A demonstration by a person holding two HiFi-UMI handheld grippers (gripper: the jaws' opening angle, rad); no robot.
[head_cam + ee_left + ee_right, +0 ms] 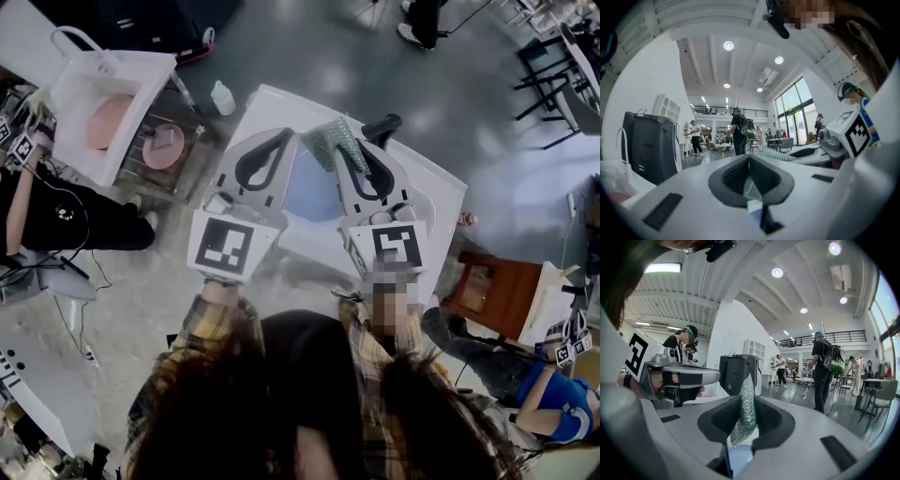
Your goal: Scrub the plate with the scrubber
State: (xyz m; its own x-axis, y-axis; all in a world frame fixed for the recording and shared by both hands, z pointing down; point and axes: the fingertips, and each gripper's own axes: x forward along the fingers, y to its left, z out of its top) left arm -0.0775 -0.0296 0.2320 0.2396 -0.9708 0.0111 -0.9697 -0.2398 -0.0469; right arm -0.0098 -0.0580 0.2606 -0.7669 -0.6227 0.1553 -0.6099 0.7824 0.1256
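Both grippers are held out in front of the person, side by side and near each other, pointing away from the body and roughly level. Plaid sleeves (pixel 211 323) show behind them, and the marker cubes sit at the near ends. The left gripper (pixel 286 136) has its jaws pressed together tip to tip, a thin closed seam in the left gripper view. In the right gripper view the left hand (pixel 665 380) is wrapped round its handle, just beside the right one. The right gripper (pixel 354 145) is clamped on the scrubber (pixel 333 141), a green mesh pad pinched edge-on between the jaws. In the right gripper view the pad stands upright out of them, its top above the jaw tips and its lower end hanging down into the gap. The plate (pixel 309 192) is pale blue. It sits below and between the two gripper bodies, over the white table (pixel 427 192), and is partly covered by both. A sliver of it shows low through the jaw gap in each gripper view. Can't tell if the scrubber's lower end touches the plate. A black tap (pixel 380 127) stands just beyond the right gripper's tip. At upper left, well apart, is a white tub (pixel 70 94) with a pink dish in it, and a small bottle (pixel 222 97) stands on the floor.
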